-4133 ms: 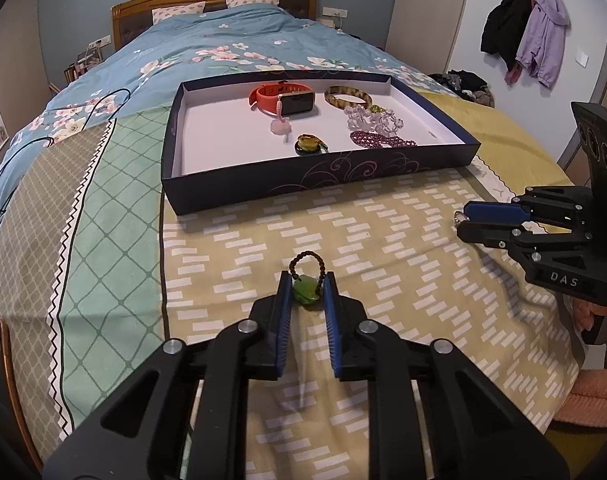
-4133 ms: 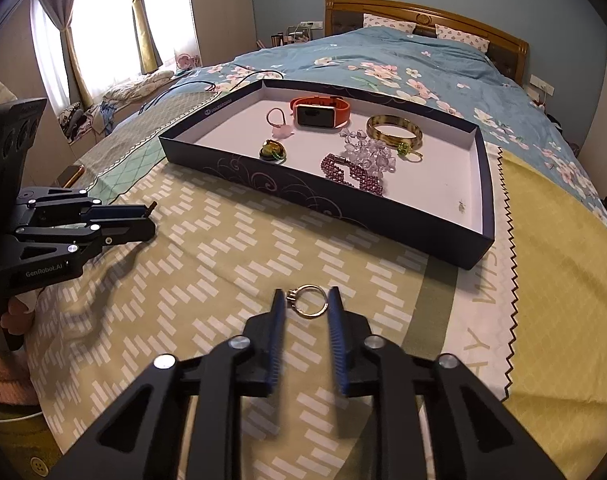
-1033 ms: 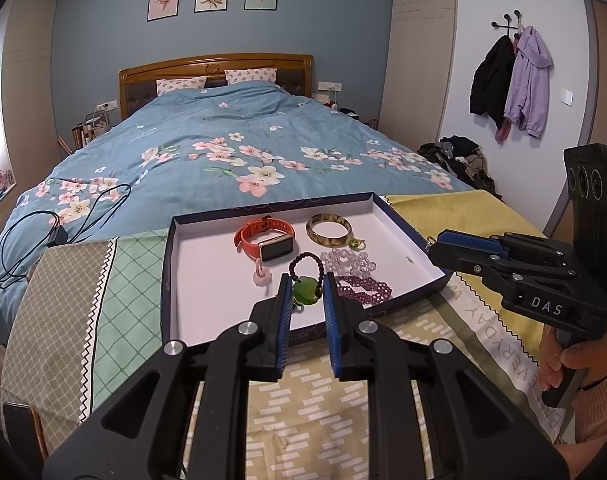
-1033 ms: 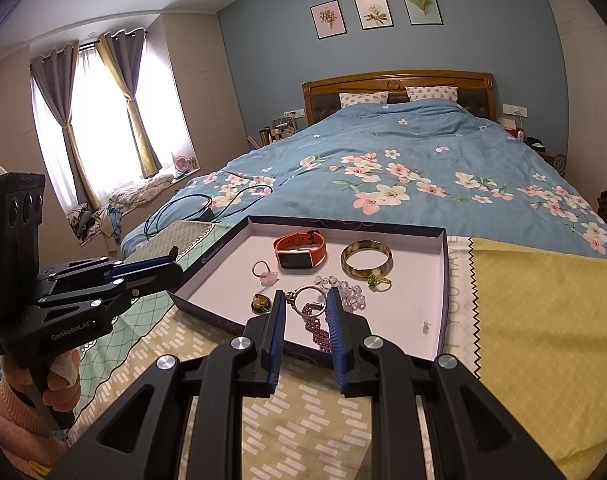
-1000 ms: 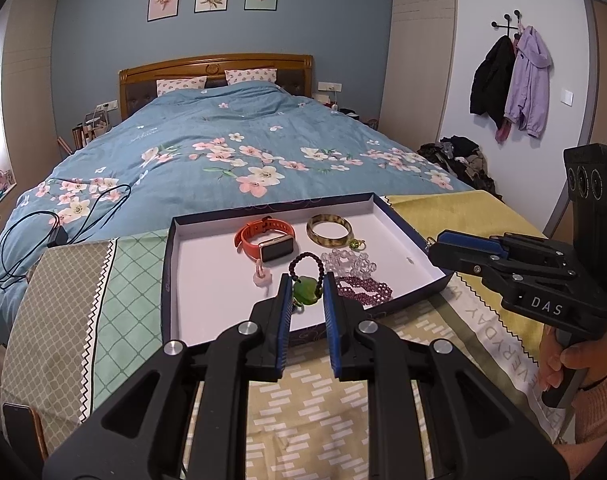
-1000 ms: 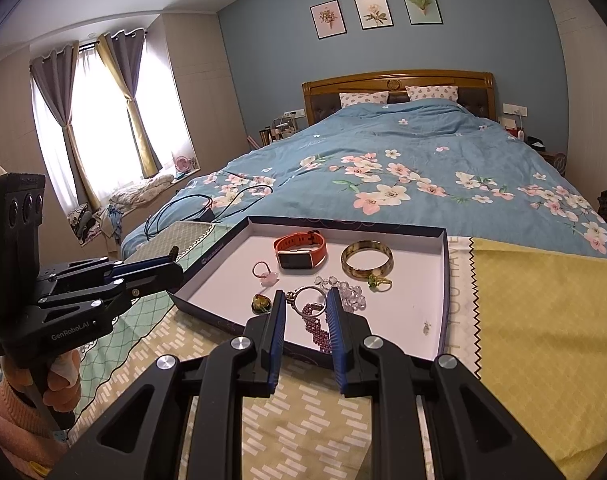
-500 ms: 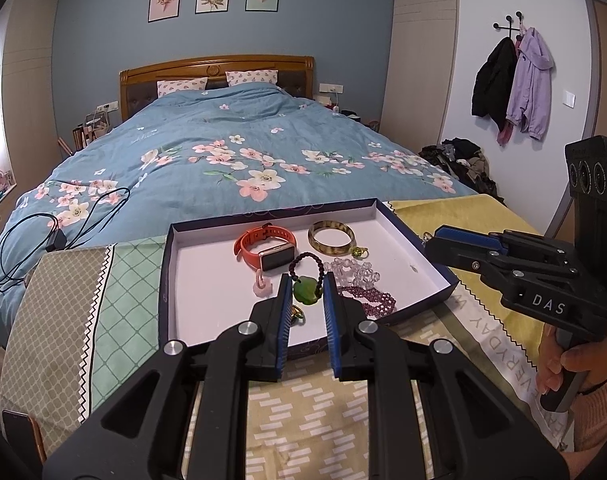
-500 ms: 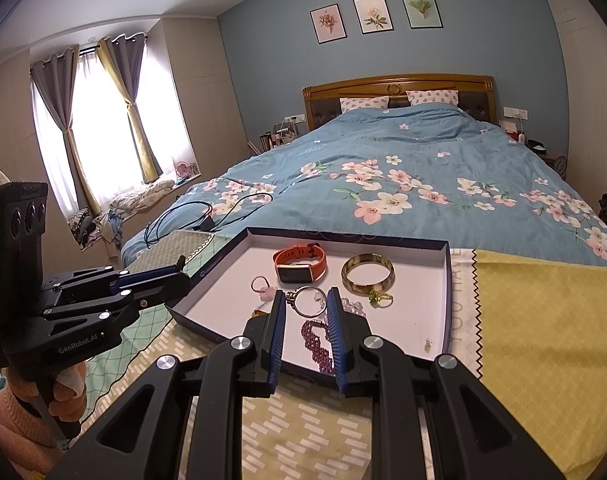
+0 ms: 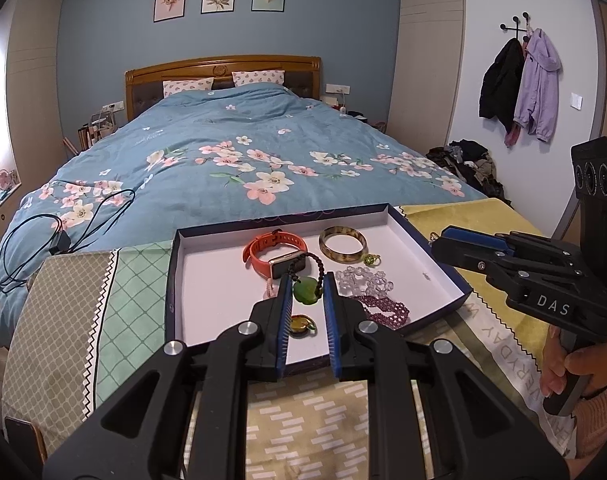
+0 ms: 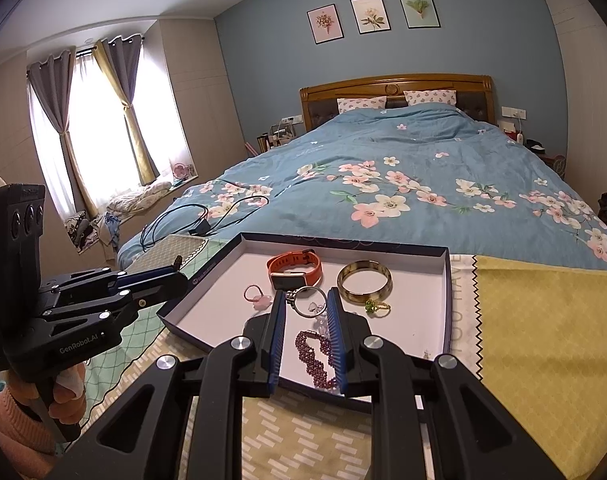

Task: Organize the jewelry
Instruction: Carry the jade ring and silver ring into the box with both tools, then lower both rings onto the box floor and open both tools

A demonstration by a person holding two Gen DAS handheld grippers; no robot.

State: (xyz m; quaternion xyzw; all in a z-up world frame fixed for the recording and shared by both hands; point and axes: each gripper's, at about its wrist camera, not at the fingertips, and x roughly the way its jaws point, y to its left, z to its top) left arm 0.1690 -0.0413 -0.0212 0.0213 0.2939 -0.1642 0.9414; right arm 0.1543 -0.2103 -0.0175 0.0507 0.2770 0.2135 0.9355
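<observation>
Both tongs have carried their pieces from the bedspread up over the tray (image 9: 175, 280). Left tongs (image 9: 307, 292) pinch a green pendant (image 9: 305, 295); right tongs (image 10: 305, 304) pinch a ring (image 10: 305, 300). Release looks next. Watch (image 9: 277, 254) at 12 o'clock, bangle (image 10: 363, 282) at 1. Beyond lies the bed (image 9: 223, 160).

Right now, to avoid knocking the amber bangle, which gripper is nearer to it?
Right. The right gripper hangs just outside the tray wall beside the bangle; the left gripper is across the tray, beyond the orange watch.
</observation>
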